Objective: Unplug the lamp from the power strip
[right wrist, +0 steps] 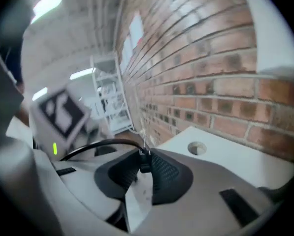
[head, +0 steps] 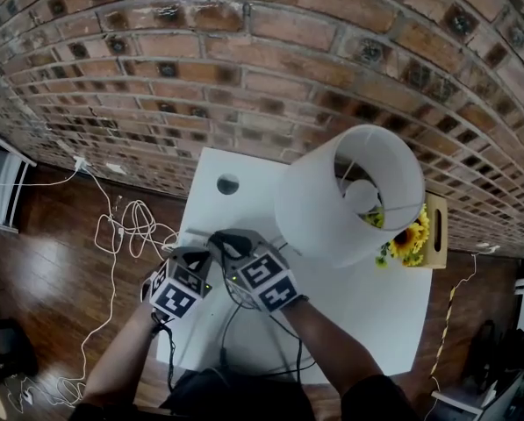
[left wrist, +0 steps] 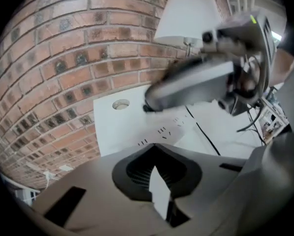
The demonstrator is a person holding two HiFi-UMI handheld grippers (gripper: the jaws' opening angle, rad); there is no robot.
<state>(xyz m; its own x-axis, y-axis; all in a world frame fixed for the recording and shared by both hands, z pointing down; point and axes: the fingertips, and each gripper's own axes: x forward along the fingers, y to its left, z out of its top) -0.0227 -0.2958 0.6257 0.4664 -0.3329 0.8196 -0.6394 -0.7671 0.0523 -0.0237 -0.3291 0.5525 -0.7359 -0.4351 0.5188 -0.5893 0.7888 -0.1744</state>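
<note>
The lamp [head: 332, 200], with its white shade, stands on the white table [head: 376, 314]. A white power strip [left wrist: 161, 129] lies left of it, slots facing up. My left gripper [left wrist: 155, 154] is shut on the strip's near end, and its pads [left wrist: 137, 171] clamp a white wedge of it. My right gripper [right wrist: 144, 159] is shut on the lamp's black plug [right wrist: 145, 165], whose black cord [right wrist: 97, 146] arcs off to the left. In the left gripper view the right gripper [left wrist: 151, 102] hangs just above the strip. In the head view both grippers [head: 198, 246] [head: 229, 242] meet at the table's left middle.
A brick wall [head: 244, 77] backs the table, which has a round cable hole [head: 228, 183]. Sunflowers in a wooden box [head: 412, 235] sit right of the lamp. White cables [head: 125, 226] coil on the wooden floor at left. A black cord [head: 231, 323] runs across the table's front.
</note>
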